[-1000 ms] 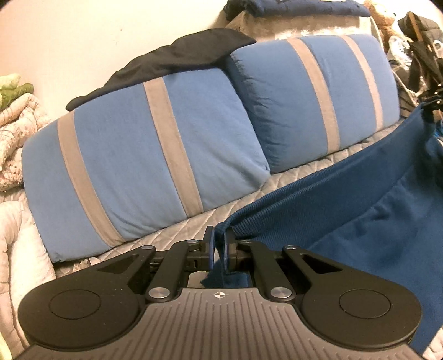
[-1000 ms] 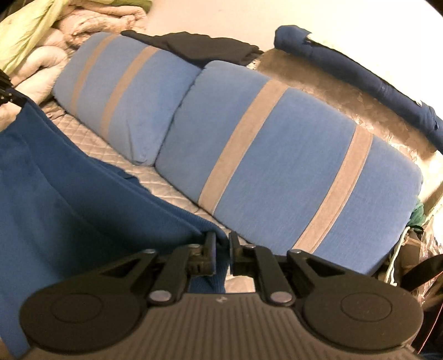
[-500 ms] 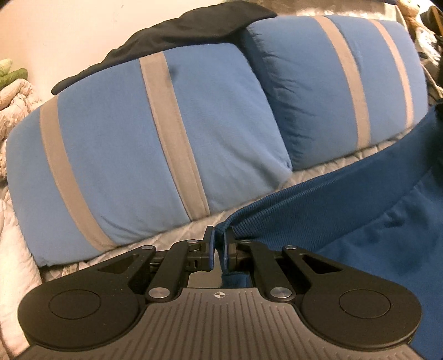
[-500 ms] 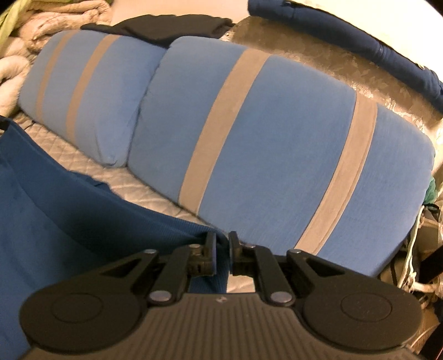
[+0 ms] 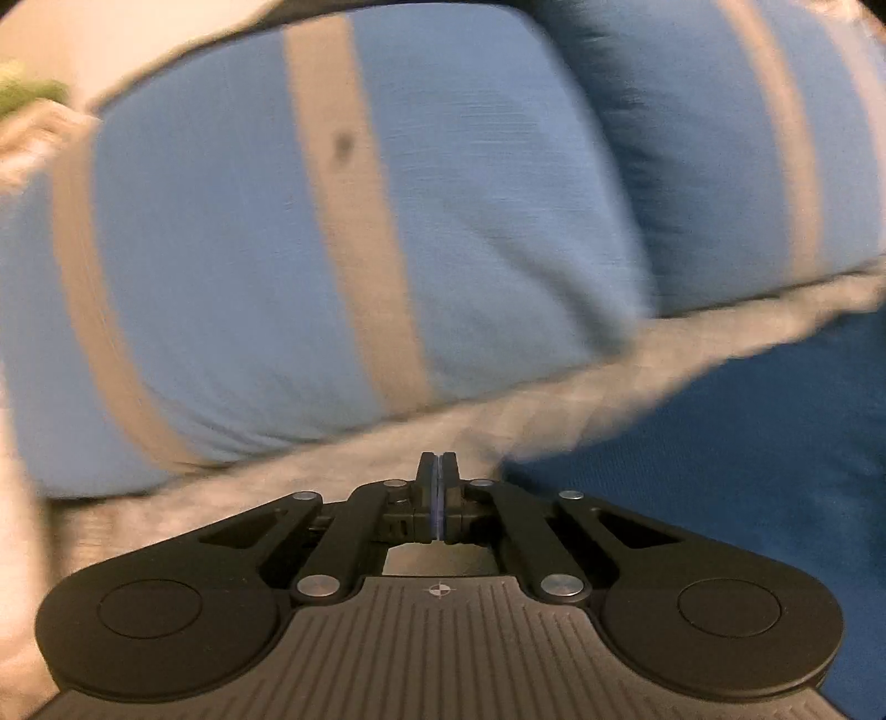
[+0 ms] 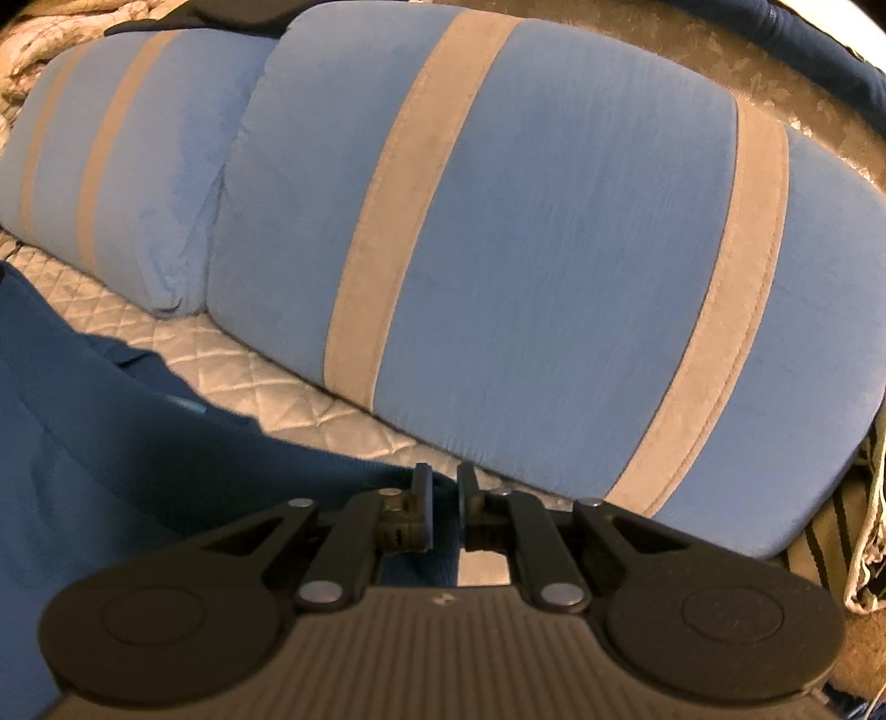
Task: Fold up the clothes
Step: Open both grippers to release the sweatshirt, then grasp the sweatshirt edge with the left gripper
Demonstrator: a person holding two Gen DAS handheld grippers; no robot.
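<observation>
A dark blue sweatshirt-like garment (image 6: 111, 443) lies on the quilted bed cover (image 6: 249, 376). My right gripper (image 6: 444, 476) is shut on its ribbed hem, which runs from the left up into the narrow gap between the jaws. The left wrist view is blurred. There my left gripper (image 5: 437, 462) is closing, its pads pressed together with no cloth between them. The garment (image 5: 720, 471) lies just to its right on the cover (image 5: 554, 404).
Two light blue pillows with grey stripes (image 6: 554, 277) (image 6: 138, 166) stand close ahead across the bed, also filling the left wrist view (image 5: 277, 249). Bunched pale bedding (image 5: 33, 144) is at the far left. Dark cloth (image 6: 830, 50) lies behind the pillows.
Both grippers moved forward and down towards the pillows. The hem that was between the left jaws is out of them now, and those jaws have closed fully. The right grip is unchanged.
</observation>
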